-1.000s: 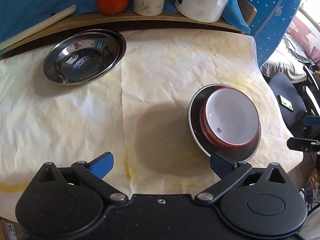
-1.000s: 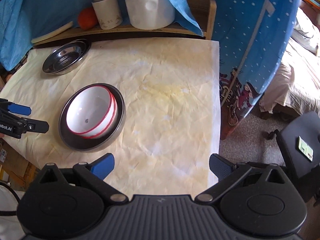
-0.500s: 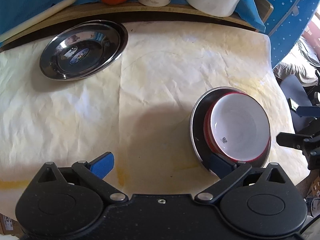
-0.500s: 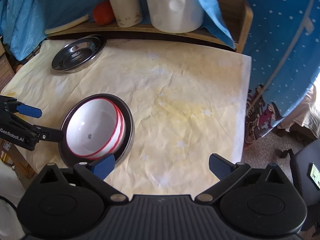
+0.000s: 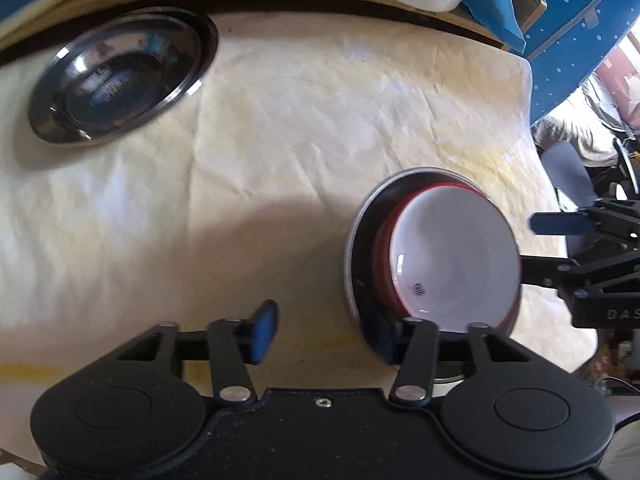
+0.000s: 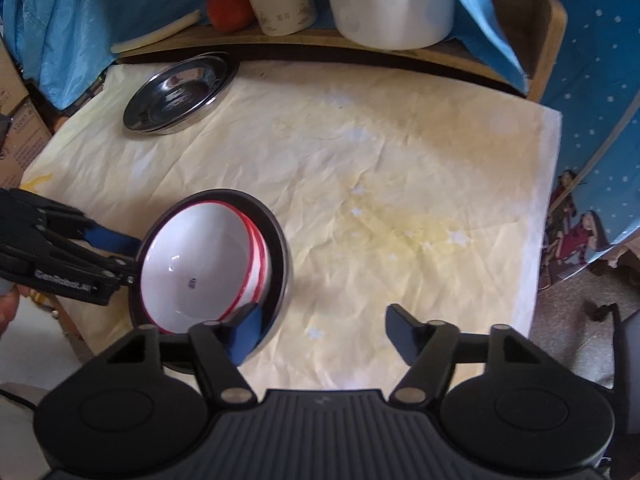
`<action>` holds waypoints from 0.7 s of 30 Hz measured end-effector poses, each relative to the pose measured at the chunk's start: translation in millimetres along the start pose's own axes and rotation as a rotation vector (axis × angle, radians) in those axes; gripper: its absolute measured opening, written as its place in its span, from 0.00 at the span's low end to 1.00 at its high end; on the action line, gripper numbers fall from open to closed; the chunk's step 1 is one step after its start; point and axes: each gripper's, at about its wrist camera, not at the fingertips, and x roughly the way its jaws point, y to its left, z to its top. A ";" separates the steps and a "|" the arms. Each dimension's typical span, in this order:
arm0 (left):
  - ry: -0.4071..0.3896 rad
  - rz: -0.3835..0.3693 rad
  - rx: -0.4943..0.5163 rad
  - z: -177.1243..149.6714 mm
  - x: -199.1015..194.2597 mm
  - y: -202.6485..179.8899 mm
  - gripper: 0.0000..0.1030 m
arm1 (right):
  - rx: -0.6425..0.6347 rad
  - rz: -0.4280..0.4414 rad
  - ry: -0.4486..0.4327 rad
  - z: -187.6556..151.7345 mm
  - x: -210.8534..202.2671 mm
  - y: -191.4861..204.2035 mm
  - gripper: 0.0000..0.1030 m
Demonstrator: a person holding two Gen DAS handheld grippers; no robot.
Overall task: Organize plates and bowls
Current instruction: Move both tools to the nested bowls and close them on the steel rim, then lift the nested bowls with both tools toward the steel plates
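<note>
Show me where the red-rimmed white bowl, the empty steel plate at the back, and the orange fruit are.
red-rimmed white bowl (image 6: 200, 268): right wrist view, on its white inside.
steel plate (image 6: 176, 94): right wrist view, on its shiny middle.
orange fruit (image 6: 230, 6): right wrist view, on its visible front, on the wooden shelf.

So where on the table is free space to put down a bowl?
Free: the cream paper right of the white red-rimmed bowls in their dark plate, and between them and the steel plates. Crowded: the near-left corner, both grippers there.
</note>
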 end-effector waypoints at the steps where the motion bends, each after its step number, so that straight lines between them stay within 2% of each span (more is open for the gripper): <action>1: 0.010 -0.007 -0.006 1.6 0.9 0.4 0.43 | 0.005 0.005 0.011 1.4 1.3 -0.7 0.65; 6: 0.040 -0.067 -0.047 6.1 3.3 2.3 0.19 | 0.029 0.048 0.057 7.6 4.3 -3.6 0.56; 8: 0.048 -0.082 -0.064 7.9 4.3 0.7 0.12 | 0.041 0.064 0.071 10.1 5.3 -3.7 0.47; 15: 0.078 -0.065 -0.108 11.9 7.8 -1.5 0.11 | 0.095 0.076 0.148 21.9 16.6 -0.4 0.29; 18: 0.095 -0.049 -0.124 13.1 8.0 -1.8 0.10 | 0.072 0.066 0.178 27.3 22.5 5.6 0.23; 20: 0.103 -0.039 -0.144 14.4 8.9 -2.3 0.10 | 0.065 0.083 0.193 29.3 24.5 9.0 0.14; 21: 0.104 -0.034 -0.153 14.7 9.4 -2.3 0.10 | 0.061 0.082 0.198 29.9 24.7 10.3 0.13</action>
